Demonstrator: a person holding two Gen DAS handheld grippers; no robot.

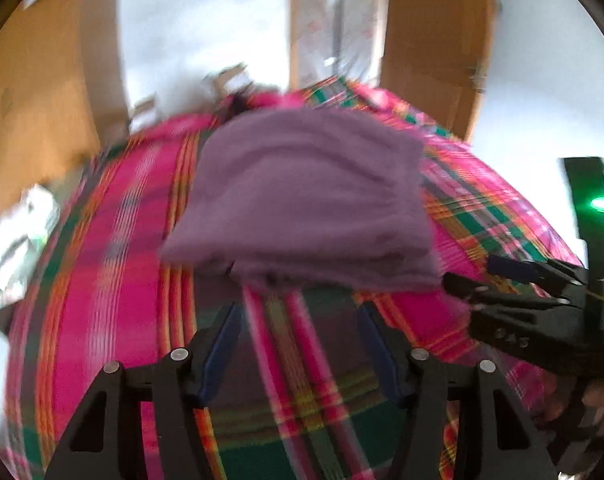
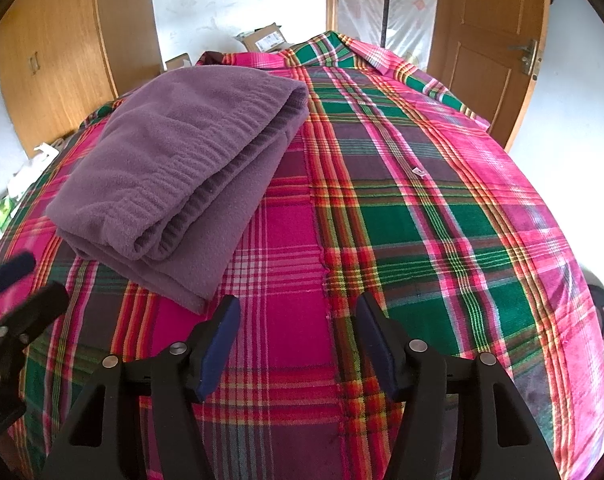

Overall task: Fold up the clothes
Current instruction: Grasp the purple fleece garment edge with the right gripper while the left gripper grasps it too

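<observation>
the purple fleece garment point(image 2: 174, 168) lies on the plaid blanket point(image 2: 401, 208), doubled over into a thick, roughly rectangular bundle with several layers showing along its near-right edge and a ribbed band running across the top layer. in the left wrist view the garment point(image 1: 302, 200) sits straight ahead of the left gripper point(image 1: 298, 344), just beyond its fingertips; that picture is smeared with motion blur. from the garment, the right gripper point(image 2: 298, 340) is to the near right, over bare plaid, its left finger close to the bundle's near corner.

both pairs of fingers are spread wide and hold nothing; neither touches the cloth. the right gripper also shows at the right edge of the left view point(image 1: 513, 280), its fingers parted there too.

as a judgement: the garment already lies folded, so this fits either a pause between folds, with another halving to come, or the end of the job with the grippers drawn clear. the pictures do not settle which.

beyond the blanket's far edge stands a cardboard box point(image 2: 266, 38) bearing a pale label, too small to read. no other writing or brand can be made out.
</observation>
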